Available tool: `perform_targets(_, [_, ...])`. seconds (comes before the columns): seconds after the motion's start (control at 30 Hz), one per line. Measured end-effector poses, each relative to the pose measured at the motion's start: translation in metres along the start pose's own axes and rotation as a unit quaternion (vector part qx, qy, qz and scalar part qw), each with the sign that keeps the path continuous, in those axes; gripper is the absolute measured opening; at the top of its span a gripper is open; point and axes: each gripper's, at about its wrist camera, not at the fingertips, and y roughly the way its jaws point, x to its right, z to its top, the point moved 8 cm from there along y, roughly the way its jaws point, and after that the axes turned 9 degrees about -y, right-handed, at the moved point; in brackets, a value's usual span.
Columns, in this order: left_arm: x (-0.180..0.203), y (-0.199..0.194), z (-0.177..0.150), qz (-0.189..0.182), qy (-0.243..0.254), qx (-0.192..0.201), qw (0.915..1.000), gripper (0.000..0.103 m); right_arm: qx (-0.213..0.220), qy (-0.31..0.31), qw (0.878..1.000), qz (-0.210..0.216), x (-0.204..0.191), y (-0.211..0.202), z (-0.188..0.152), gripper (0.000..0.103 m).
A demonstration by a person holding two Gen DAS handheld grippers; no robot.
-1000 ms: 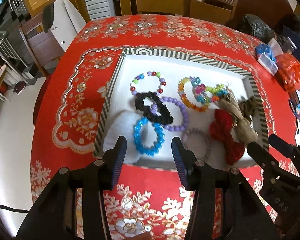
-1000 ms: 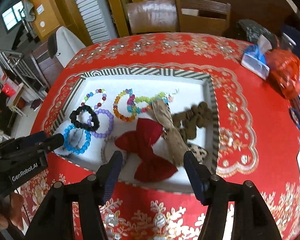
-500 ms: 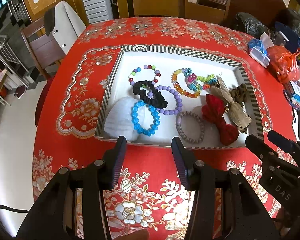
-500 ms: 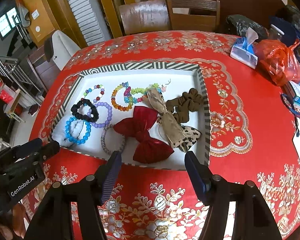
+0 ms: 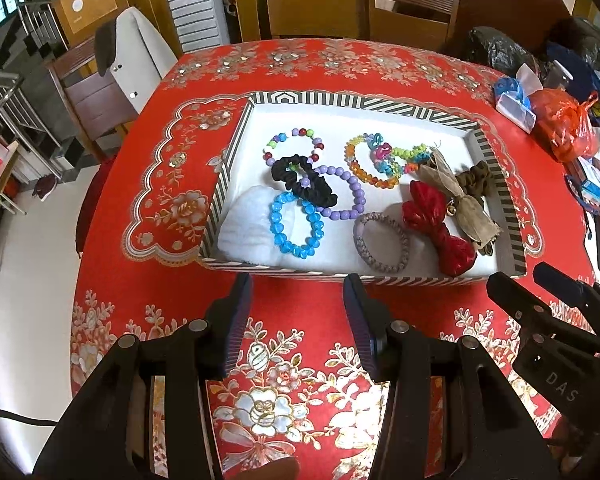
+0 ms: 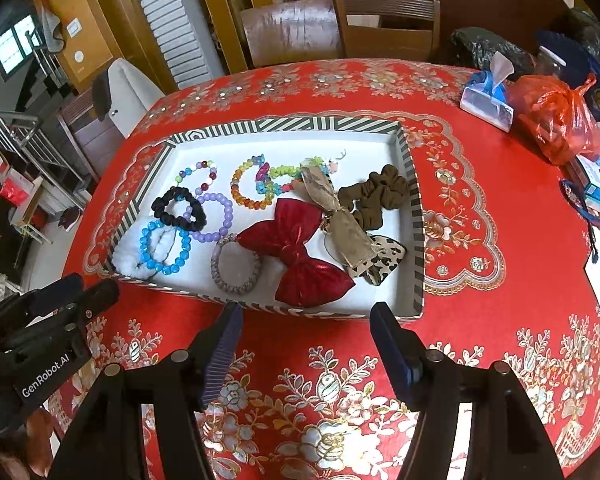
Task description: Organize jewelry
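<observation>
on the red floral tablecloth, a striped tray holding all the jewelry: blue bead bracelet over a white fluffy scrunchie, black scrunchie, purple bracelet, multicoloured bracelets, grey braided band, red bow, tan bow. piled loosely and overlapping, so either gathered here as sorted or waiting to be sorted; cannot tell which. short of the tray's near rim, left gripper spread wide with nothing between the fingers; right gripper likewise wide and empty, probably held back for a clear look at the tray. only in the right wrist view: brown scrunchie in full and a leopard-print bow, mostly hidden in the left.
</observation>
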Motion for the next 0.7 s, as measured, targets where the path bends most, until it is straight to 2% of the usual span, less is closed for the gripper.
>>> perform_targets(0.7, [-0.002, -0.008, -0.011, -0.001, 0.001, 0.007, 1.0, 0.046, 0.002, -0.007, 1.0, 0.008, -0.013, -0.006, -0.008, 0.064])
